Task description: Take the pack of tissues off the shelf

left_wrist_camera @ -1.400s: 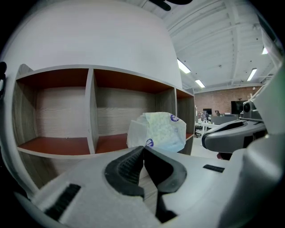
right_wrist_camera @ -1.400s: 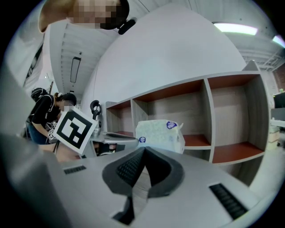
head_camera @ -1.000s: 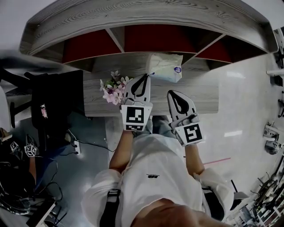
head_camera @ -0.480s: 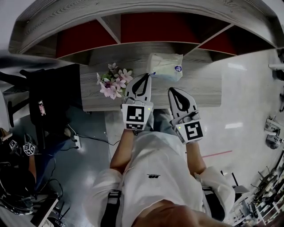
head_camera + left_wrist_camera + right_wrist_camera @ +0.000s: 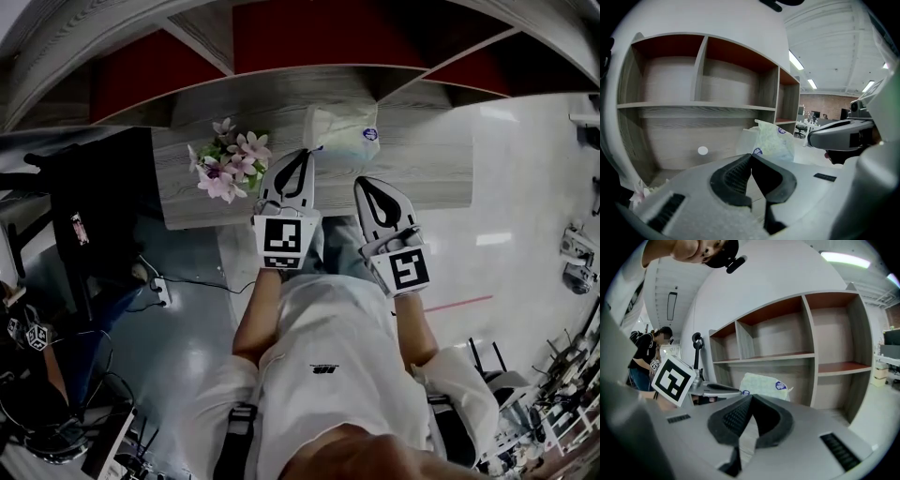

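Observation:
The pack of tissues [image 5: 343, 131] is a pale, soft plastic pack with blue round marks. It stands on the grey wood bottom board [image 5: 422, 169] of the shelf unit, also seen ahead in the left gripper view [image 5: 769, 139] and the right gripper view [image 5: 763, 383]. My left gripper [image 5: 305, 156] is shut and empty, its tip just short of the pack's left front. My right gripper [image 5: 366, 185] is shut and empty too, a little nearer to me, below the pack's right side.
Pink and white artificial flowers [image 5: 225, 161] lie on the board left of the left gripper. The shelf has red-backed compartments [image 5: 309, 33] above. A dark chair or desk [image 5: 89, 206] stands at the left, and another person [image 5: 644, 359] is at the far left.
Both grippers and my view have moved closer to the shelf. The left gripper's tip now sits nearer the pack; the pack itself has not moved.

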Motion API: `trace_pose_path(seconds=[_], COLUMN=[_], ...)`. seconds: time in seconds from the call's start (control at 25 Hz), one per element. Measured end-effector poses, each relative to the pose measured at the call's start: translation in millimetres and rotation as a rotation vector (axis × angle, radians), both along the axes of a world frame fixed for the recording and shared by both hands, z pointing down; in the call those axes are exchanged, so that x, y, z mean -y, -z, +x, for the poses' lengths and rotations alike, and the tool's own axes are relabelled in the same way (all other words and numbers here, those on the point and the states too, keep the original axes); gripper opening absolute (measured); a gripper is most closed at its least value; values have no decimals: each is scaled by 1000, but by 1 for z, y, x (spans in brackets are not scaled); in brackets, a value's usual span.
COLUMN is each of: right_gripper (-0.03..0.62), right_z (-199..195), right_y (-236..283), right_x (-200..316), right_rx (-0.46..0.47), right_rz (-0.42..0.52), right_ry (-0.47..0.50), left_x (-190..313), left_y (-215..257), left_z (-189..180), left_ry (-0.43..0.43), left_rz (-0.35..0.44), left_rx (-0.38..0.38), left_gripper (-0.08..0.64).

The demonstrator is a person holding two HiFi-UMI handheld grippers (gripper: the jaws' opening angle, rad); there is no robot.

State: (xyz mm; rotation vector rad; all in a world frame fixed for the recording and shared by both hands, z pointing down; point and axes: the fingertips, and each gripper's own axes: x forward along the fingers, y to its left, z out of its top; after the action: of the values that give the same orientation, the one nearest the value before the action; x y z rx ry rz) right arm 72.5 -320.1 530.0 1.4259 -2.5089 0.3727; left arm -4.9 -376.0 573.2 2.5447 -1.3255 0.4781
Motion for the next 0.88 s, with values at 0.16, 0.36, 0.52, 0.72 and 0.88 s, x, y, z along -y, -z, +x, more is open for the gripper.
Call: trace_pose_path(seconds=[0.16, 0.36, 0.52, 0.72, 0.88], right_gripper=[25, 24, 23, 23, 23], right_z=[1, -6, -10, -13, -13], right_y=[-17, -37, -53, -64, -77], right_x=[4, 5, 5, 10, 9], right_rx=[-11, -5, -16, 2, -3], right_rz=[-32, -50, -82, -75, -93], right_ry=[-16, -7, -5, -22, -19], left_x=[-1, -5, -8, -9, -10], left_y=[-21, -46, -66, -93, -112], left_z=[0, -3, -6, -7, -6], left_ry=[-4, -11, -17, -25, -31], left_rz=[-30, -61, -83, -115, -141], left_rx=[4, 14, 24, 33, 39], left_gripper=[31, 31, 31, 31, 31])
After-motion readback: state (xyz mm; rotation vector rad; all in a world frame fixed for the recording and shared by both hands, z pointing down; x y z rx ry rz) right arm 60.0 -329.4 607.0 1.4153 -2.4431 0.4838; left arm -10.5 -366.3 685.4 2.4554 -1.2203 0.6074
